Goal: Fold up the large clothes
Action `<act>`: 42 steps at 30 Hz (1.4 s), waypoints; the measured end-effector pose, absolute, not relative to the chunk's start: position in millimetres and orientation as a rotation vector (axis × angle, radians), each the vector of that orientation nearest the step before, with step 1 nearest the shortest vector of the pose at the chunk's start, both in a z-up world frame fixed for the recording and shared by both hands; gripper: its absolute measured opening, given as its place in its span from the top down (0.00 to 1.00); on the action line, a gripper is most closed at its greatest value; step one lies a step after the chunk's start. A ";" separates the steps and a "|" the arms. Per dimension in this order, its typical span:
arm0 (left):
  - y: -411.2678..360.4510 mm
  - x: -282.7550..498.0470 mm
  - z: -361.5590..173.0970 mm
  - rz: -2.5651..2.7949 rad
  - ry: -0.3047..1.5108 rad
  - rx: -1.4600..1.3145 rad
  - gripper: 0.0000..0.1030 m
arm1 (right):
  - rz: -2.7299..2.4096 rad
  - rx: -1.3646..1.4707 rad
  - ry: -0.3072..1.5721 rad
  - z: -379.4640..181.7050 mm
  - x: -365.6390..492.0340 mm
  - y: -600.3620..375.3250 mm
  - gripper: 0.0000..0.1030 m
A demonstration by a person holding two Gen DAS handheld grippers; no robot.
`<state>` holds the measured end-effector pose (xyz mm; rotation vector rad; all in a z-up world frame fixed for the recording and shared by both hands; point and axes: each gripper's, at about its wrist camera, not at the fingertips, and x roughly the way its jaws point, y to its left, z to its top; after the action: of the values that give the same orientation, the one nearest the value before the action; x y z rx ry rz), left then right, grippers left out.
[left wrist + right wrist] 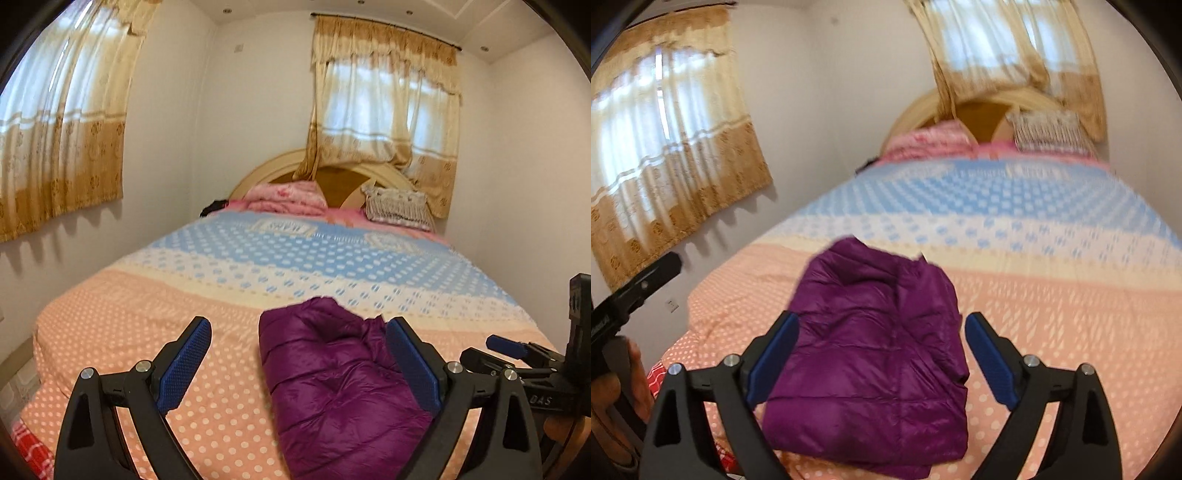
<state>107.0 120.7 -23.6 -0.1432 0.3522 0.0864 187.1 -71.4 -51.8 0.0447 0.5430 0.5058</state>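
Note:
A purple quilted puffer jacket lies folded into a compact bundle on the near, peach-dotted end of the bed; it also shows in the right wrist view. My left gripper is open and empty, raised above the bed, with the jacket under its right finger. My right gripper is open and empty, raised over the jacket, its fingers either side of the bundle. The right gripper also shows at the right edge of the left wrist view. Part of the left gripper's body shows at the left edge of the right wrist view.
The bed has a peach, cream and blue dotted cover. A folded pink blanket and a patterned pillow lie by the headboard. Curtained windows are on the left and far walls. Red checked cloth hangs at the bed's near left corner.

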 end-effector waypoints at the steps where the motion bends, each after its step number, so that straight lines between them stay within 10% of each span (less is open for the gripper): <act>1: 120.3 104.9 -22.8 0.087 0.348 -0.142 0.07 | 0.509 0.036 0.529 -47.4 183.3 -68.6 0.05; 42: 112.2 98.4 -27.4 0.086 0.354 -0.136 0.07 | 0.530 0.037 0.474 -32.2 165.4 -71.6 0.04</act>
<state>98.4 112.2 -27.4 -0.1359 0.3538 0.0862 165.4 -71.6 -32.2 0.0370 0.4743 0.5300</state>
